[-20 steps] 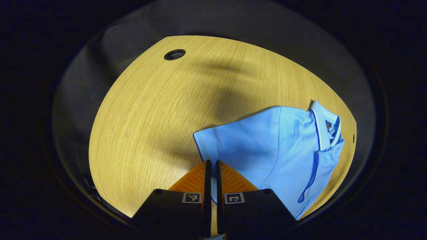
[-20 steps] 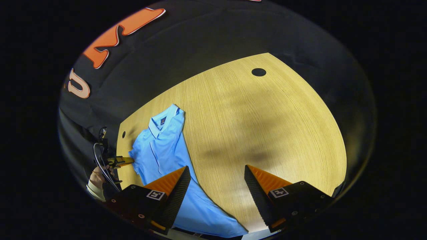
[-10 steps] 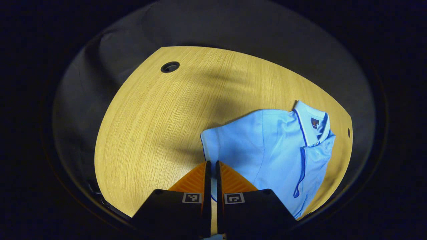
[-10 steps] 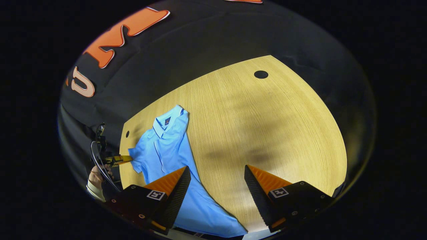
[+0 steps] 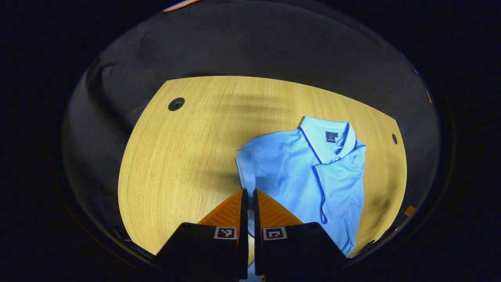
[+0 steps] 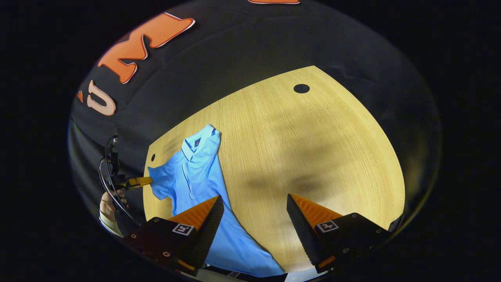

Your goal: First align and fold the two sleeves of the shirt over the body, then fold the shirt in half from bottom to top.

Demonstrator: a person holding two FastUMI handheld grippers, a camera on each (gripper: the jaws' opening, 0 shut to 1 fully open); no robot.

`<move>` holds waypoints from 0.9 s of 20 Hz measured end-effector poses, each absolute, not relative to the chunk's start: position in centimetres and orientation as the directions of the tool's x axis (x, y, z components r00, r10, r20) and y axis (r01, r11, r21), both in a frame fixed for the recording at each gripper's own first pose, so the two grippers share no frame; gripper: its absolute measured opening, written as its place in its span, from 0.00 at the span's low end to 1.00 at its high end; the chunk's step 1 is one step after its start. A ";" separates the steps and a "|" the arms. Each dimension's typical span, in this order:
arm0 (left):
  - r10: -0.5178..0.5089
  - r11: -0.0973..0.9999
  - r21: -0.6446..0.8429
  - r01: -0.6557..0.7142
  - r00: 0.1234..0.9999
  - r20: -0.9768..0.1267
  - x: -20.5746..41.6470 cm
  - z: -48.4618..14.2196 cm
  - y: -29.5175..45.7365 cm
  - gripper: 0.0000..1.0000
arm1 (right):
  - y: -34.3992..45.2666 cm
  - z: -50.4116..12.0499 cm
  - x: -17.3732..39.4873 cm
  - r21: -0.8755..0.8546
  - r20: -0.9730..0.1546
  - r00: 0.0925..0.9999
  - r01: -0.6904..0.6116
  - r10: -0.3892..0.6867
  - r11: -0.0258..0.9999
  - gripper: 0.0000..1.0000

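A light blue polo shirt [image 5: 313, 176] lies face up on the wooden table [image 5: 184, 156], collar [image 5: 327, 137] at the far end. My left gripper [image 5: 248, 190] is shut on the edge of its near sleeve [image 5: 250, 168]. From the right gripper view, that left gripper [image 6: 140, 181] holds the sleeve tip stretched out sideways from the shirt [image 6: 199, 172], at the table's left edge. My right gripper [image 6: 254, 196] is open, one finger above the shirt's lower body and the other above bare wood. The shirt's opposite side edge runs straight.
The table [image 6: 313, 137] has a round cable hole [image 6: 301, 88] at the far right and a smaller hole [image 6: 153, 157] near the collar. A hand [image 6: 107, 201] with a cable holds the left gripper. The black cloth wall surrounds the table.
My left gripper has swung round with the sleeve still in it, so the shirt now sits more centrally in its view. The sleeve is drawn out straighter. The right gripper has barely moved.
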State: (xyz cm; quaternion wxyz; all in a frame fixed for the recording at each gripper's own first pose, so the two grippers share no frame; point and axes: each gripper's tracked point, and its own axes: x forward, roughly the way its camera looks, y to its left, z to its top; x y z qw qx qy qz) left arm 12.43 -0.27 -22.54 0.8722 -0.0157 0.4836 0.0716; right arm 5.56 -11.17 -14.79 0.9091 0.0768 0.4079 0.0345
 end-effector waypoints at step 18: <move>0.002 0.992 0.069 0.104 0.539 -0.842 15.0 -23.1 -18.5 0.11 | -18.8 -15.3 2.8 0.221 -0.726 0.681 0.092 0.101 0.971 0.98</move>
